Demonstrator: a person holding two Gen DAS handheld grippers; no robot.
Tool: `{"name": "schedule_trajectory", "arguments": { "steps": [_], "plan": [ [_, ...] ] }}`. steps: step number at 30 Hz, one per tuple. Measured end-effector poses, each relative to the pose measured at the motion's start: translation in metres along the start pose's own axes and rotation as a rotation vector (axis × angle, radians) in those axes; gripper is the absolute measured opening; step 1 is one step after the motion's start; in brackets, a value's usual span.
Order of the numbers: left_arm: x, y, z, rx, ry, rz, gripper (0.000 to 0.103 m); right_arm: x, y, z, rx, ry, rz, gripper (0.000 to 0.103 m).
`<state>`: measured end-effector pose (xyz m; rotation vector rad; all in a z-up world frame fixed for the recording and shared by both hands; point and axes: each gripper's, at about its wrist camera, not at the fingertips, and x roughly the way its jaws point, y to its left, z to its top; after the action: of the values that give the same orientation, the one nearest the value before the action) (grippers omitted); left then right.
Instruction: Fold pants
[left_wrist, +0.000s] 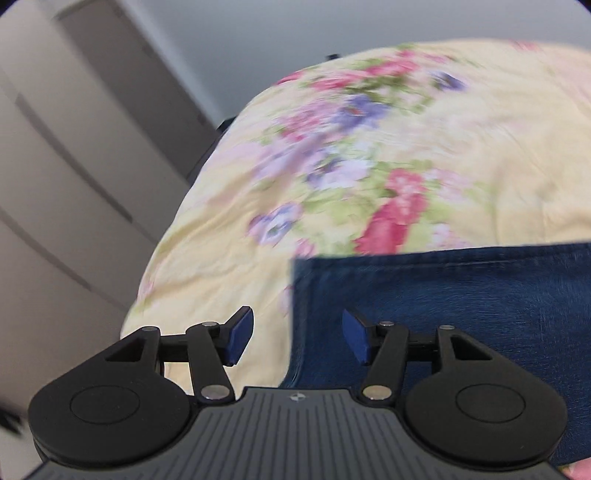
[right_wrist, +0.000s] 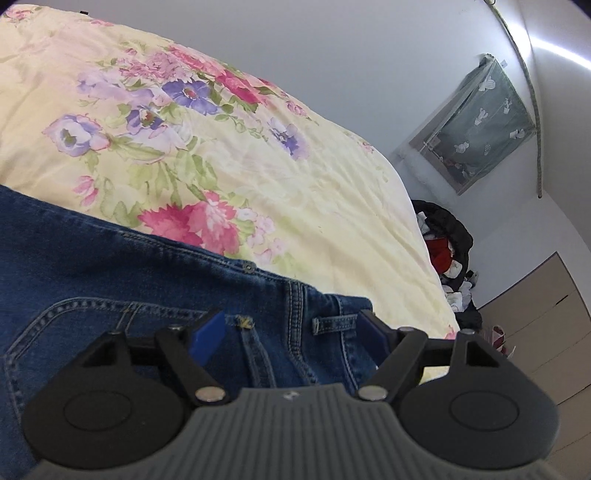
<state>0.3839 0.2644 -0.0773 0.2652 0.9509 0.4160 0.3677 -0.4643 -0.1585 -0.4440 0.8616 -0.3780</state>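
jeans (right_wrist: 122, 280) were laid flat on the bed (right_wrist: 295, 177), at 6 o'clock. both the left gripper (left_wrist: 297, 336) and right gripper (right_wrist: 293, 332) were spread wide, nothing held. denim looked heavy, floppy; probably best pinched at waistband and hem.

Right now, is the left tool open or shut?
Open: the left tool has its blue pads wide apart over the jeans edge.

The pants (right_wrist: 110, 280) are seen in dark blue denim with lighter stitching. The bedspread (right_wrist: 288, 177) is patterned pale yellow — pink, purple and red flowers, green leaves. Each gripper is built black, its pads (left_wrist: 240, 334) blue. A grey-green curtain (right_wrist: 484, 125) is dotted with white shapes.
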Motion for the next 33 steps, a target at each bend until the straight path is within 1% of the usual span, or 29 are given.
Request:
{"name": "schedule_trajectory", "arguments": {
  "steps": [2, 5, 6, 10, 13, 14, 16, 18, 19, 20, 21, 22, 23, 25, 26, 28, 29, 31, 32, 33],
  "plan": [
    [-0.003, 0.025, -0.016, -0.091, 0.016, -0.067, 0.066, -0.015, 0.007, -0.011, 0.01, 0.008, 0.035, 0.074],
    [-0.003, 0.048, -0.046, -0.225, 0.043, -0.159, 0.066, -0.038, 0.019, -0.029, 0.006, 0.004, 0.077, 0.074],
    [-0.002, 0.055, -0.055, -0.275, 0.04, -0.182, 0.066, -0.046, 0.024, -0.035, 0.006, 0.0, 0.087, 0.074],
    [0.003, 0.082, -0.099, -0.558, 0.03, -0.318, 0.066, -0.072, 0.034, -0.054, 0.044, 0.002, 0.126, 0.074],
    [0.013, 0.089, -0.126, -0.738, 0.044, -0.393, 0.076, -0.084, 0.039, -0.065, 0.066, 0.007, 0.136, 0.074],
    [0.019, 0.089, -0.133, -0.78, 0.058, -0.413, 0.076, -0.086, 0.039, -0.069, 0.08, 0.016, 0.137, 0.074],
    [0.029, 0.086, -0.141, -0.828, 0.074, -0.449, 0.076, -0.09, 0.038, -0.076, 0.12, 0.04, 0.147, 0.074],
    [0.035, 0.083, -0.143, -0.854, 0.071, -0.451, 0.076, -0.093, 0.037, -0.083, 0.155, 0.066, 0.158, 0.074],
    [0.037, 0.081, -0.141, -0.86, 0.073, -0.451, 0.075, -0.093, 0.037, -0.086, 0.168, 0.081, 0.163, 0.074],
    [0.039, 0.079, -0.139, -0.856, 0.073, -0.444, 0.062, -0.094, 0.037, -0.09, 0.18, 0.096, 0.166, 0.074],
    [0.039, 0.076, -0.134, -0.836, 0.075, -0.416, 0.053, -0.095, 0.037, -0.094, 0.189, 0.11, 0.167, 0.074],
    [0.038, 0.072, -0.129, -0.804, 0.073, -0.381, 0.031, -0.096, 0.037, -0.098, 0.199, 0.122, 0.167, 0.074],
    [0.036, 0.069, -0.123, -0.759, 0.068, -0.345, 0.018, -0.097, 0.037, -0.101, 0.21, 0.131, 0.169, 0.074],
    [0.03, 0.058, -0.109, -0.623, 0.064, -0.254, 0.007, -0.098, 0.036, -0.106, 0.242, 0.164, 0.18, 0.074],
    [0.028, 0.05, -0.103, -0.547, 0.062, -0.207, 0.005, -0.099, 0.036, -0.109, 0.264, 0.18, 0.191, 0.074],
    [0.027, 0.035, -0.095, -0.422, 0.066, -0.135, 0.005, -0.102, 0.037, -0.113, 0.31, 0.197, 0.226, 0.074],
    [0.027, 0.03, -0.094, -0.387, 0.072, -0.112, 0.008, -0.103, 0.038, -0.115, 0.325, 0.202, 0.239, 0.074],
    [0.024, 0.025, -0.094, -0.358, 0.072, -0.061, 0.018, -0.107, 0.042, -0.117, 0.342, 0.21, 0.254, 0.074],
    [0.022, 0.023, -0.094, -0.337, 0.071, -0.038, 0.026, -0.109, 0.043, -0.117, 0.347, 0.21, 0.26, 0.074],
    [0.018, 0.021, -0.094, -0.307, 0.067, -0.001, 0.03, -0.112, 0.044, -0.117, 0.349, 0.206, 0.267, 0.074]
  ]
}}
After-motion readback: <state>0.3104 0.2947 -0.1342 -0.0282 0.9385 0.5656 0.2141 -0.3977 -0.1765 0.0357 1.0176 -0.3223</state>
